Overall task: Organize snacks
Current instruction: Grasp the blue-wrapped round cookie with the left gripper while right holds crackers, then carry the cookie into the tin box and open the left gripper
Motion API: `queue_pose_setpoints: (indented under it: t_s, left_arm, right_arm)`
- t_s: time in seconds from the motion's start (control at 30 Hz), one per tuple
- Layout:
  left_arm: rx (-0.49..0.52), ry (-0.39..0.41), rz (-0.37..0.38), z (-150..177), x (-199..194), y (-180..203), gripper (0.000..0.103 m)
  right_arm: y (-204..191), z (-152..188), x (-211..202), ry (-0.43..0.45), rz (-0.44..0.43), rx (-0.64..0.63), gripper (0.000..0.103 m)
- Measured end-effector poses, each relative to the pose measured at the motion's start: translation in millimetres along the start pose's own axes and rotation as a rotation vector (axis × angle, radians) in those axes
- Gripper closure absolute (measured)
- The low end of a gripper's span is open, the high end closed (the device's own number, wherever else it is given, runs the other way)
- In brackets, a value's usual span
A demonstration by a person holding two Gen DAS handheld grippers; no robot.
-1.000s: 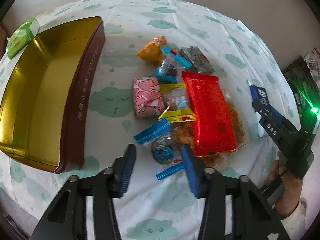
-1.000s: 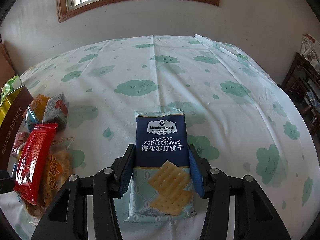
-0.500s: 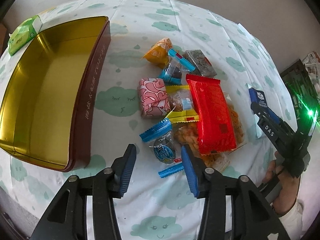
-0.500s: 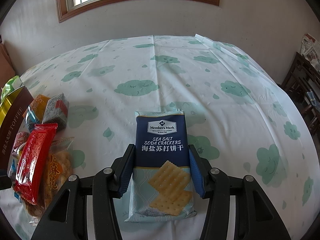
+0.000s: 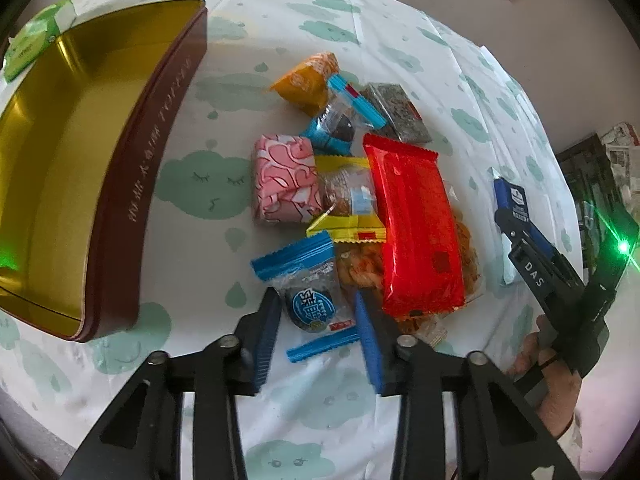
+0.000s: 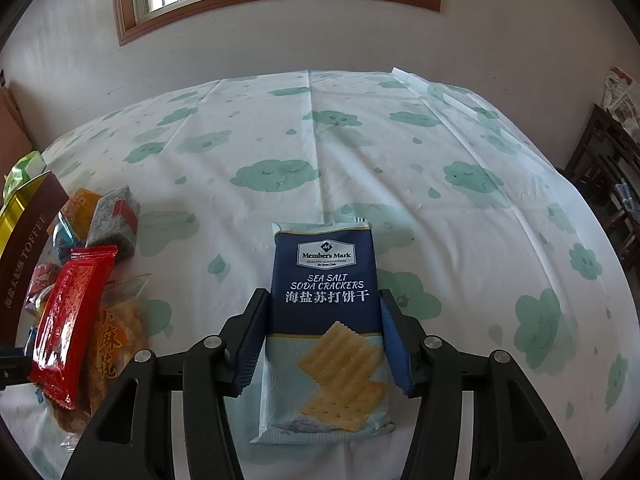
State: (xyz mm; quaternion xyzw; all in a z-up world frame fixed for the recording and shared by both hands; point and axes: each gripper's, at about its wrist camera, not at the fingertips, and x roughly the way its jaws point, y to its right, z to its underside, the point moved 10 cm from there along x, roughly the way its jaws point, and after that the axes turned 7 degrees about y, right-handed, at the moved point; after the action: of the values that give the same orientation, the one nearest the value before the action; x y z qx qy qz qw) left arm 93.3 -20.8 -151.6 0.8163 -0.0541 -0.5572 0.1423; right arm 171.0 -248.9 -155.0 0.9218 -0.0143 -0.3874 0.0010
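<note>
A pile of snacks lies on the cloud-print tablecloth: a long red packet (image 5: pixel 416 224), a pink packet (image 5: pixel 285 179), an orange packet (image 5: pixel 306 80), a grey block (image 5: pixel 394 112) and a blue-ended packet (image 5: pixel 310 292). My left gripper (image 5: pixel 316 334) is open, its pads on either side of the blue-ended packet, which lies on the cloth. My right gripper (image 6: pixel 324 340) straddles a blue sea salt soda cracker pack (image 6: pixel 326 320) lying on the cloth, with both pads at the pack's edges. An open gold-lined tin (image 5: pixel 132 184) stands to the left.
A green box (image 5: pixel 36 40) sits behind the tin. The right gripper (image 5: pixel 516 236) and the hand holding it show at the right in the left wrist view. Dark furniture (image 6: pixel 612 184) stands past the table's right edge. A window and wall are behind the table.
My left gripper has moved down and forward, so its pads now flank the blue-ended packet. The right gripper and the cracker pack have not moved.
</note>
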Motion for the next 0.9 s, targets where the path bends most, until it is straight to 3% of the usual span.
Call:
queue_pose_setpoints:
  t_s: [0.37, 0.57, 0.77, 0.9]
  left_arm:
    - [0.127, 0.032, -0.032, 7, -7, -6, 0.078]
    - [0.165, 0.038, -0.013, 10, -16, -6, 0.078]
    - [0.222, 0.096, -0.009, -2, -36, -1, 0.078]
    - [0.255, 0.172, -0.055, -23, -55, -14, 0.078]
  right_arm:
    - [0, -1, 0, 0.002, 0.0, 0.0, 0.047]
    - [0, -1, -1, 0.002, 0.0, 0.0, 0.047]
    - [0, 0, -1, 0.003, -0.001, 0.001, 0.047]
    - [0, -1, 0, 0.003, -0.001, 0.0, 0.047]
